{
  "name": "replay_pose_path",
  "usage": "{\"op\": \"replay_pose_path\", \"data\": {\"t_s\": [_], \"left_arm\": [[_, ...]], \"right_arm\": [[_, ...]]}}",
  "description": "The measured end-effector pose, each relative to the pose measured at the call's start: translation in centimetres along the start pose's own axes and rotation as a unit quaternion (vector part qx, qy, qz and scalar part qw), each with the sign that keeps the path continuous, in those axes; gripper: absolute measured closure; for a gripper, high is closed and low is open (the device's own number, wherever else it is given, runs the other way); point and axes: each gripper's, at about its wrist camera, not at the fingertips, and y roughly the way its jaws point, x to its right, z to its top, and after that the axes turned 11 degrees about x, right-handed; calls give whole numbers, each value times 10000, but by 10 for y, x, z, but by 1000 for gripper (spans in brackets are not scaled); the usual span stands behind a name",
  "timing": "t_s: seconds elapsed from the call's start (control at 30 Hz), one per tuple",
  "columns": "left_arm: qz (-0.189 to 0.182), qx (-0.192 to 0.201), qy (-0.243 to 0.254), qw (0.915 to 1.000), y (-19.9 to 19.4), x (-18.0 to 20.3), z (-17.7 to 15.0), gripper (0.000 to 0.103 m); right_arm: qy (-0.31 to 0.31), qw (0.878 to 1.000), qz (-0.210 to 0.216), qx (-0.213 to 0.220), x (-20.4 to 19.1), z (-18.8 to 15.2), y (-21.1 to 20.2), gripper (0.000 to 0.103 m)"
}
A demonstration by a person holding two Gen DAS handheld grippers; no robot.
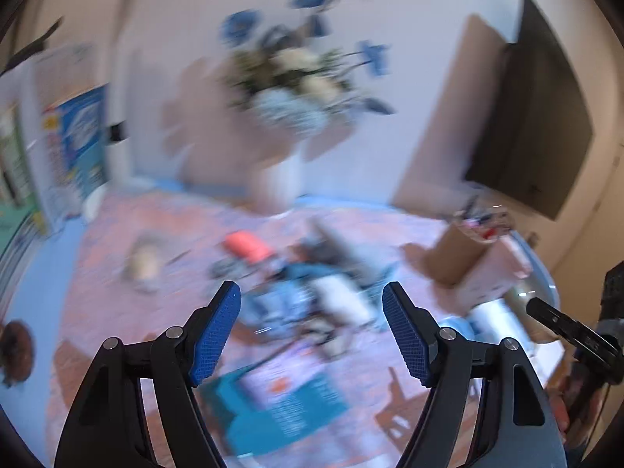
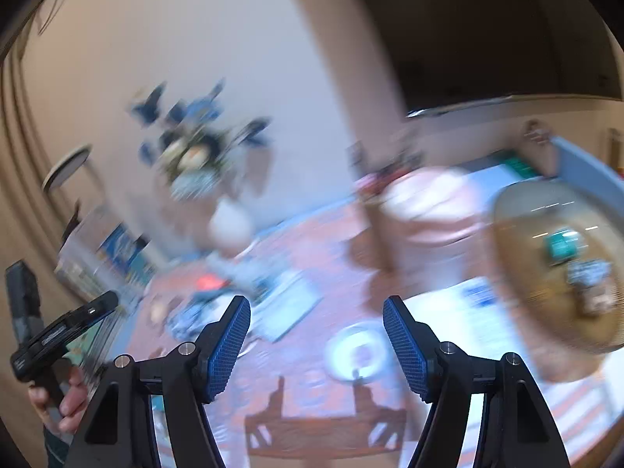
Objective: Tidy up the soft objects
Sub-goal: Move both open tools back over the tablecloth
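Both views are blurred by motion. My left gripper (image 1: pixel 312 312) is open and empty, held above the patterned tablecloth (image 1: pixel 117 304). Beyond its fingertips lies a heap of soft things (image 1: pixel 312 288) in blue, white and dark cloth, with a red-orange piece (image 1: pixel 245 245) behind it and a small beige item (image 1: pixel 142 261) to the left. My right gripper (image 2: pixel 316 323) is open and empty above the same table; the heap (image 2: pixel 206 308) shows far left of it. A round woven basket (image 2: pixel 561 265) with small items inside sits at right.
A white vase of flowers (image 1: pixel 280 117) stands at the back. A cardboard box (image 1: pixel 460 257) is at right, a teal booklet (image 1: pixel 280 401) below the left gripper. A white round plate (image 2: pixel 355 351) lies between the right fingers. A dark screen (image 1: pixel 534 117) hangs on the wall.
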Motion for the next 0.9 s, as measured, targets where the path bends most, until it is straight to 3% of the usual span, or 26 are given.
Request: {"op": "replay_pose_path", "data": {"t_s": [0.13, 0.3, 0.6, 0.7, 0.9], "left_arm": [[261, -266, -253, 9990, 3, -41, -23, 29], [151, -760, -463, 9959, 24, -67, -54, 29], [-278, -1093, -404, 9928, 49, -68, -81, 29], [-488, -970, -167, 9939, 43, -57, -76, 29], [-508, -908, 405, 9937, 44, -35, -71, 29]], "right_arm": [[-482, 9983, 24, -340, -34, -28, 39, 34], [-1035, 9926, 3, -639, -56, -65, 82, 34], [-855, 9910, -202, -1012, -40, -87, 109, 34], [-845, 9911, -217, -1009, -40, -87, 109, 34], [-1066, 9874, -444, -1085, -47, -89, 108, 33]]}}
